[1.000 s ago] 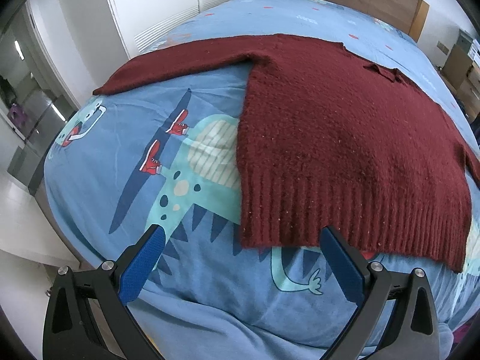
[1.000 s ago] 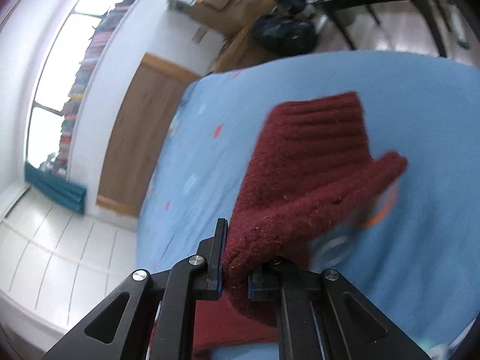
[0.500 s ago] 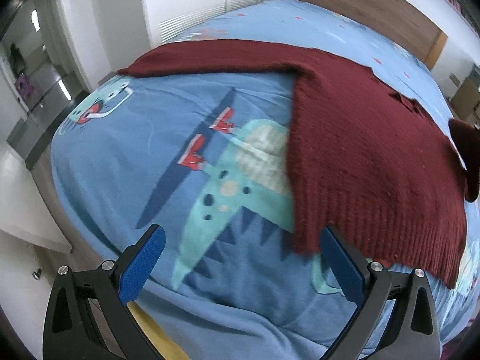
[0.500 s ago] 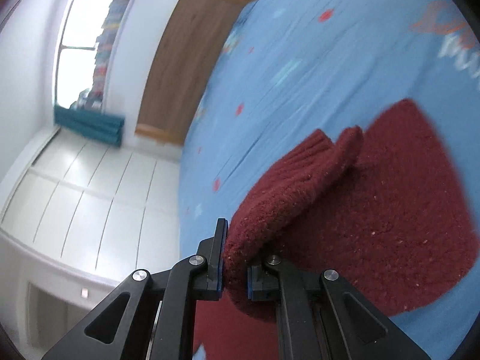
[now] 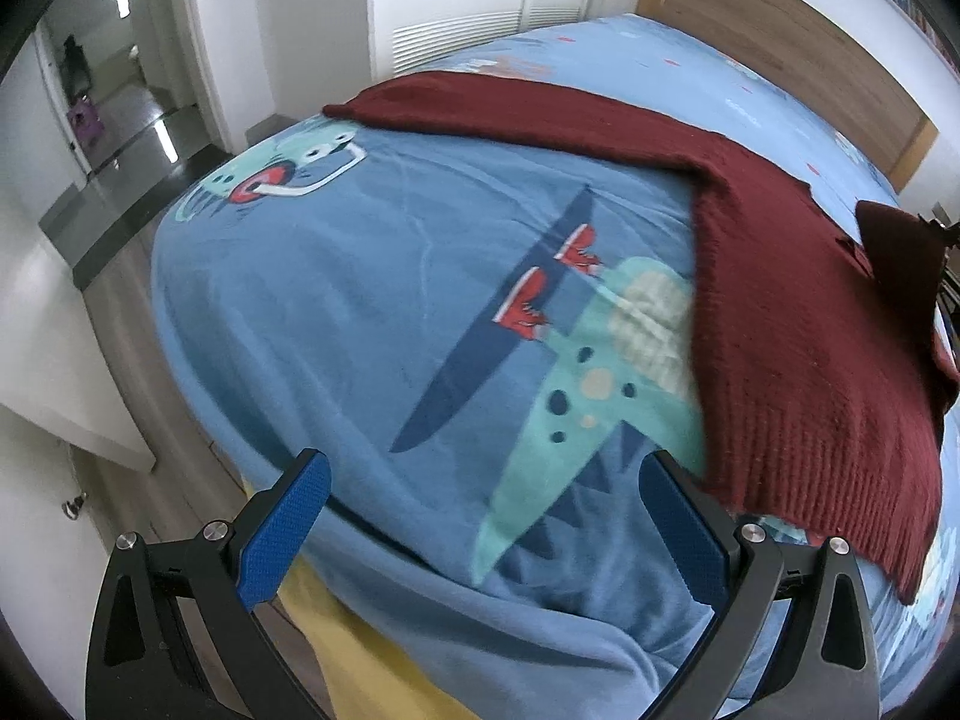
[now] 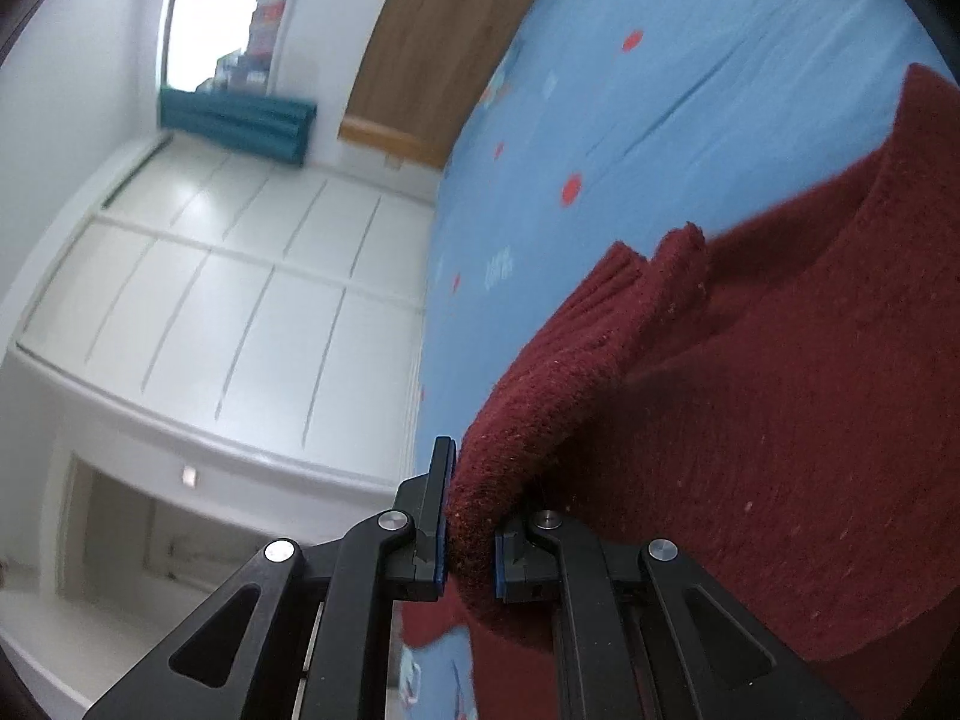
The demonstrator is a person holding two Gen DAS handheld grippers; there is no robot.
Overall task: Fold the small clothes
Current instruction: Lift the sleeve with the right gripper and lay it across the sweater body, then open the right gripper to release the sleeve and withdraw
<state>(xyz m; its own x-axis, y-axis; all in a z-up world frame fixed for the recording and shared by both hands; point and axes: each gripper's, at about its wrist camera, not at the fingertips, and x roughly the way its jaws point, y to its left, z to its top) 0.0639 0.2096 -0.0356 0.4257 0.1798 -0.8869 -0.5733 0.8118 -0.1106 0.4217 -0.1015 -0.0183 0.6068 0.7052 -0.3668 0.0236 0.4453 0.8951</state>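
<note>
The maroon knit sweater (image 5: 780, 324) lies flat on the bed (image 5: 372, 300), filling the right of the left wrist view. The right gripper (image 6: 469, 546) has its jaws clamped on a sleeve (image 6: 576, 360), held above the sweater's body. The left gripper (image 5: 480, 528) hangs wide open and empty at lower centre. Folding has only begun: the other sleeve (image 5: 510, 102), at upper centre, is unfolded.

The left gripper (image 5: 483, 531) hangs with jaws spread wide, nothing between them; the right gripper (image 6: 469, 546) is clamped, knit bunched between its jaws.
</note>
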